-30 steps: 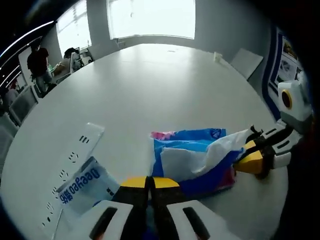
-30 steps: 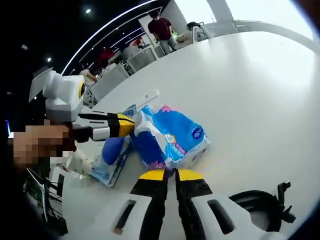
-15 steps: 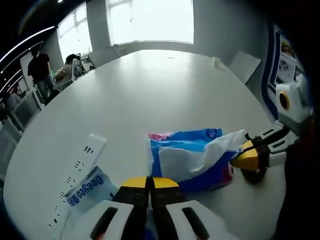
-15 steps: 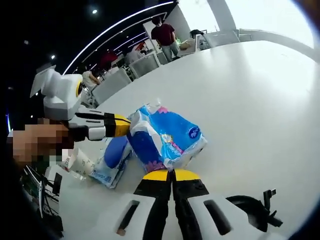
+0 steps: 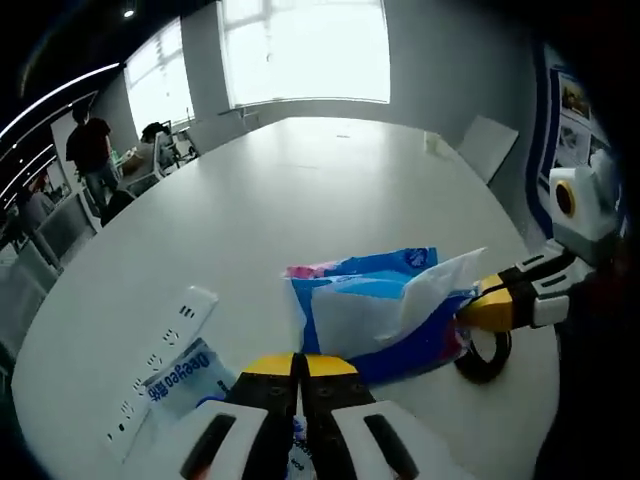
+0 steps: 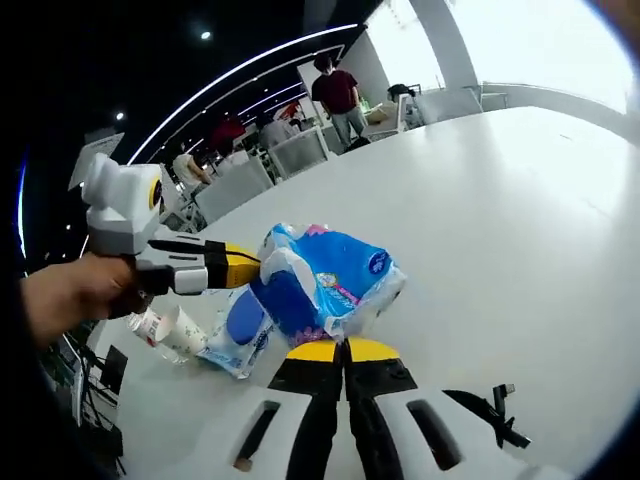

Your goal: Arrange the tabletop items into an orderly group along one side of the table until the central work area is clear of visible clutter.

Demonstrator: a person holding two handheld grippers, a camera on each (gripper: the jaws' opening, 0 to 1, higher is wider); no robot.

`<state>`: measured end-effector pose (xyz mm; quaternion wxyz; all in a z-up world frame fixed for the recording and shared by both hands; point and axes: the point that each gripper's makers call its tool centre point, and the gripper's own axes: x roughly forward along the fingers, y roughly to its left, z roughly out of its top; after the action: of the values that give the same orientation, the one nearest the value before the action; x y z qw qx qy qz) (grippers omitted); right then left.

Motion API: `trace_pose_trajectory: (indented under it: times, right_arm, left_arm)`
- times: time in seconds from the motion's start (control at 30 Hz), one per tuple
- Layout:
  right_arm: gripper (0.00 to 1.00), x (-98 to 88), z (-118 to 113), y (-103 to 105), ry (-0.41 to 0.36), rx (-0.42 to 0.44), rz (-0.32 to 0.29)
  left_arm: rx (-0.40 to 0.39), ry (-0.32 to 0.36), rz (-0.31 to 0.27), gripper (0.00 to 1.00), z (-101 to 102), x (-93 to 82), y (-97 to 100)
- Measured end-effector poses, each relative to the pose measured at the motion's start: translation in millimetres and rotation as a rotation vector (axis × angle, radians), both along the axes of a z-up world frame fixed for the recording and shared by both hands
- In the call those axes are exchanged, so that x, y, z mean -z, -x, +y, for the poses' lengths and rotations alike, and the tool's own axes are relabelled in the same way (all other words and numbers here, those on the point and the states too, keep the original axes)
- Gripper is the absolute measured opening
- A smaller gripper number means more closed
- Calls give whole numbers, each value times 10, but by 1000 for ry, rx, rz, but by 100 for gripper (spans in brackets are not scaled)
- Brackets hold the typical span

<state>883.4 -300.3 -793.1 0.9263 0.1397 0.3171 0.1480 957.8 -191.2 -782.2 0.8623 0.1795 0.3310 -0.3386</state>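
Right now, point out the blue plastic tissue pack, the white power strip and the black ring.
Blue plastic tissue pack (image 5: 375, 315): left gripper view, front face.
White power strip (image 5: 165, 350): left gripper view, socket face.
Black ring (image 5: 485, 360): left gripper view, near rim.

A large white table (image 5: 330, 190) carries a blue tissue pack (image 5: 375, 310) ahead of the left hand-held gripper (image 5: 300, 365), a white power strip (image 5: 160, 355) to its left, and a black ring (image 5: 487, 358) rightward.

Blown-out window (image 5: 305, 50) glare, dim surroundings, fisheye-warped edges
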Motion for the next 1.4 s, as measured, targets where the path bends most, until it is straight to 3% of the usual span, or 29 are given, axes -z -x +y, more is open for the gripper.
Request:
trace_pose_trajectory:
  times: [0.27,0.63,1.07,1.4]
  right_arm:
    - [0,-205,-133,-49,23,-24,-40]
    - [0,-375,-267,-174,37,-101,-55]
    - [0,-407,-470,-370,59,-234,-47]
    - [0,-374,-641,-581,66,-311,-28]
  left_arm:
    - [-46,37,-4,0,-44,-124,113]
    - [-176,118,7,0,-78,-243,205]
    - [-335,204,28,0,-194,-294,327]
    - [-427,232,25,0,-352,-266,393]
